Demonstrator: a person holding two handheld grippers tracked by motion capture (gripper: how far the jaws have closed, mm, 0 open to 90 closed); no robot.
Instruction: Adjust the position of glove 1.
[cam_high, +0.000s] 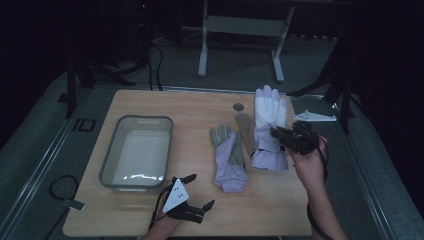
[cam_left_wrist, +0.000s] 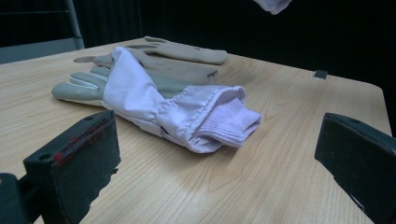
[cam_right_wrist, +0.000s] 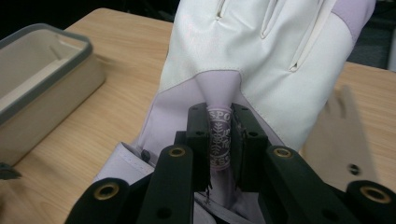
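My right gripper (cam_high: 276, 133) (cam_right_wrist: 220, 135) is shut on a pinch of lilac fabric with a printed label, on the back of a white and lilac glove (cam_high: 270, 117) (cam_right_wrist: 261, 51). That glove is lifted over the table's right half, fingers pointing away; its cuff (cam_left_wrist: 273, 4) hangs in the air. A second glove (cam_high: 229, 160) (cam_left_wrist: 154, 100), grey-palmed with a lilac cuff, lies flat in the middle of the table. My left gripper (cam_high: 201, 190) (cam_left_wrist: 217, 161) stands open near the front edge, jaws wide apart and aimed at that cuff. It holds nothing.
A grey plastic bin (cam_high: 145, 119) (cam_right_wrist: 46, 60) sits on the wooden table (cam_high: 165, 105) at the left. A tan glove-like piece (cam_high: 245, 131) (cam_left_wrist: 187, 51) lies between the gloves. A round hole (cam_high: 238, 106) and a white three-cornered plate (cam_high: 314, 117) are toward the back right.
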